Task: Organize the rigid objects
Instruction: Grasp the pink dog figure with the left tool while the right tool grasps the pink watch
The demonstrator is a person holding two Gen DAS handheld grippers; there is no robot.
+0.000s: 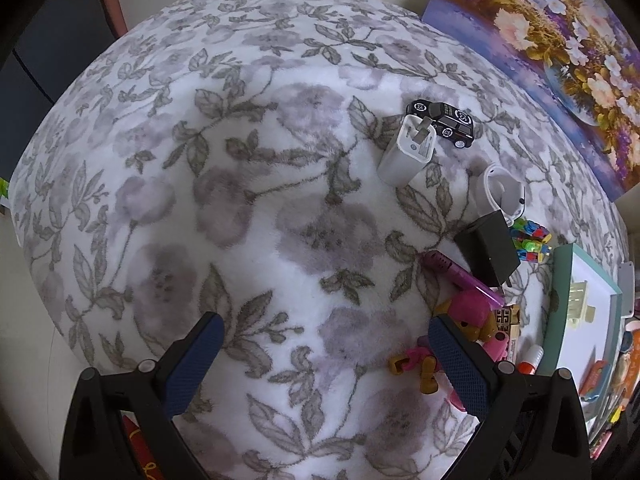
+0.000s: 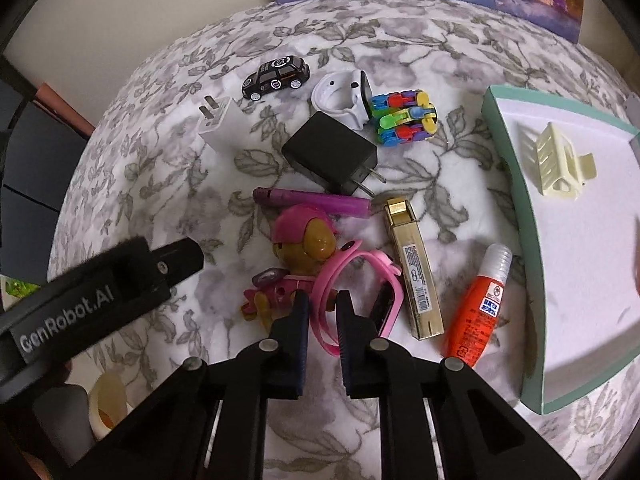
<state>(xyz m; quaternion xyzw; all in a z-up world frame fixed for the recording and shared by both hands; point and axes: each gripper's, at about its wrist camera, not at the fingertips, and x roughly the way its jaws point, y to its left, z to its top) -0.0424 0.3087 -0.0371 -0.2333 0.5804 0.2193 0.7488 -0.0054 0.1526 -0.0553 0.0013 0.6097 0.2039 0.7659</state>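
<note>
Right tool (image 2: 322,307) pinched the pink watch (image 2: 360,292) strap: light, bendy band, so grip near the case. Left tool (image 1: 324,356) was spread wide, empty.

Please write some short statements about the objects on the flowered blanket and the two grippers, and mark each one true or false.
1. The cream plastic hair claw lies inside the teal-rimmed white tray. True.
2. The left gripper is closed on a toy. False: its jaws are wide apart and hold nothing.
3. The black toy car lies in the tray. False: it stands on the blanket, beside the white plug charger.
4. The right gripper has its fingertips on either side of the pink watch strap. True.
5. The red correction fluid bottle lies between the gold rectangular case and the tray. True.
</note>
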